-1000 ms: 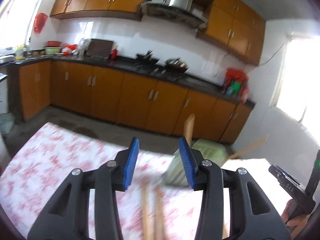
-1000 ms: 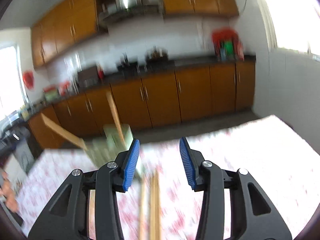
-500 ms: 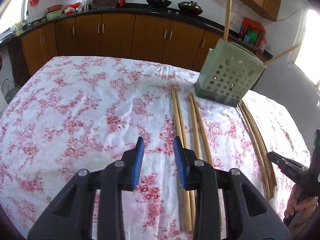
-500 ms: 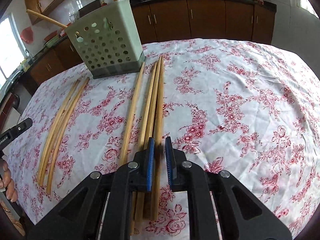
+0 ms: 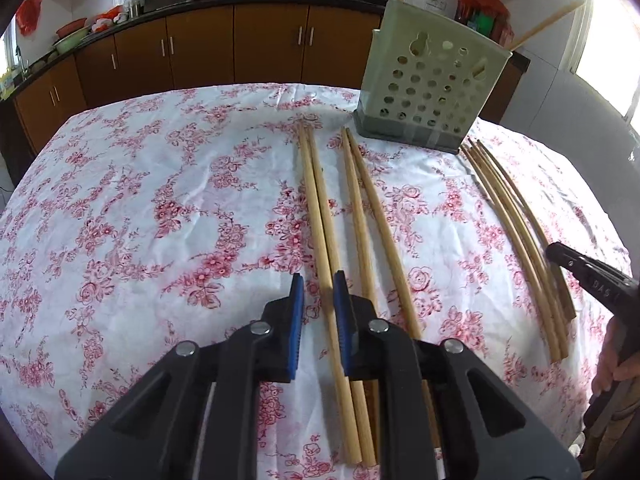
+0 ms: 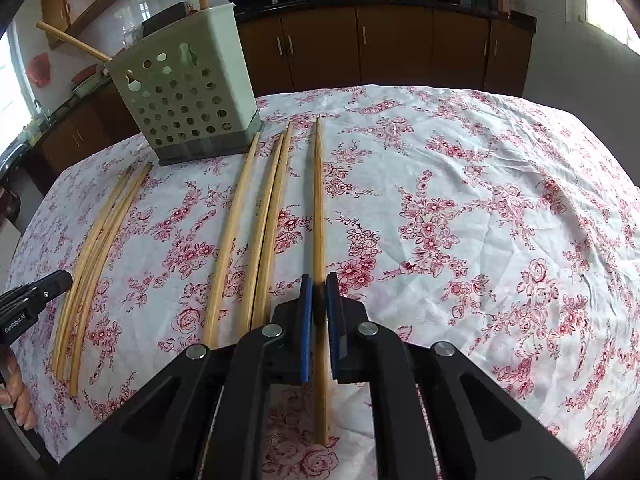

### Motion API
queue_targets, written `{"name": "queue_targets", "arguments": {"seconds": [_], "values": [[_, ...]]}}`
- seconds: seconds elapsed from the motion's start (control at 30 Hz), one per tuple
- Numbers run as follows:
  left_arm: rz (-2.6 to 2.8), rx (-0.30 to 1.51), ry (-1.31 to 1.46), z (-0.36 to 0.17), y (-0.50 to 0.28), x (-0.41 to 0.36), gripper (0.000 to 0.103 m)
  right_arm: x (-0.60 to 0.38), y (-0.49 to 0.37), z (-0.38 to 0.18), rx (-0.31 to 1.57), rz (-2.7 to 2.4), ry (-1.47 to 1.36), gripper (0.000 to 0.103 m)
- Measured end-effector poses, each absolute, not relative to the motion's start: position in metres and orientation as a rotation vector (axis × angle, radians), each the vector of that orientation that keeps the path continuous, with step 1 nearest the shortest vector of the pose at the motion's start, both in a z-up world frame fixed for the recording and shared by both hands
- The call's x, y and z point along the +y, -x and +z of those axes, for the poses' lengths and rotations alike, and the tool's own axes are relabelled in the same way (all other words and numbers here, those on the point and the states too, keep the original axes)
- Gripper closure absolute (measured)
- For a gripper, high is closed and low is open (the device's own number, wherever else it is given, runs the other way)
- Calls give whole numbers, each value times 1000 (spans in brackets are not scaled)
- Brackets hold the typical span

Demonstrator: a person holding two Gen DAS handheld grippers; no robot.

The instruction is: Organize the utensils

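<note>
Your right gripper [image 6: 318,308] is pinching a single chopstick [image 6: 319,216] between its blue fingers [image 6: 306,312], gripping it toward its near, thicker end, probably so the long free part can be steered. That chopstick is running straight ahead of the fingers, its long axis in line with them and its thin tip pointing away toward the far edge of the surface [image 6: 500,200]. Just left of the fingers, three more chopsticks [image 6: 256,232] are lying roughly parallel, all aiming at the perforated holder [image 6: 184,100] ahead and left.

Your left gripper [image 5: 319,312] is holding its fingers narrowly apart, gripping nothing, a pair of chopsticks [image 5: 320,216] passing under the gap. They are pointing away too, near the holder [image 5: 432,84].
</note>
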State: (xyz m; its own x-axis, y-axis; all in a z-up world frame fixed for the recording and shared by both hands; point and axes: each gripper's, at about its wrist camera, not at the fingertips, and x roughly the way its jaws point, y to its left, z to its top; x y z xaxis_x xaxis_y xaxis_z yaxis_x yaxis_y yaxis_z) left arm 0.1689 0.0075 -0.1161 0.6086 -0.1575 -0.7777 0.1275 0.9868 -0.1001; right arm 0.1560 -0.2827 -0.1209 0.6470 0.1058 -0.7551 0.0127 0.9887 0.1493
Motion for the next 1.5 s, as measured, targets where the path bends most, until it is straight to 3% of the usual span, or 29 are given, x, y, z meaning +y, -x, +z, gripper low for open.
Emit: {"name": "queue_targets", "arguments": {"seconds": [0.3,0.4,0.73,1.5], "values": [[-137,909,-3,-121,-170,7,87,-282,-150,-119,867,59,-110,94],[-113,903,-9,-121,-174,9,94,-280,-152,-118,862,63,-83,94],[-23,888,54,-124,-208,57,93,-302,-176,-119,849,-11,-112,95],[-45,885,124,-124,-206,66,92,-300,-176,-122,848,-13,-106,94]]}}
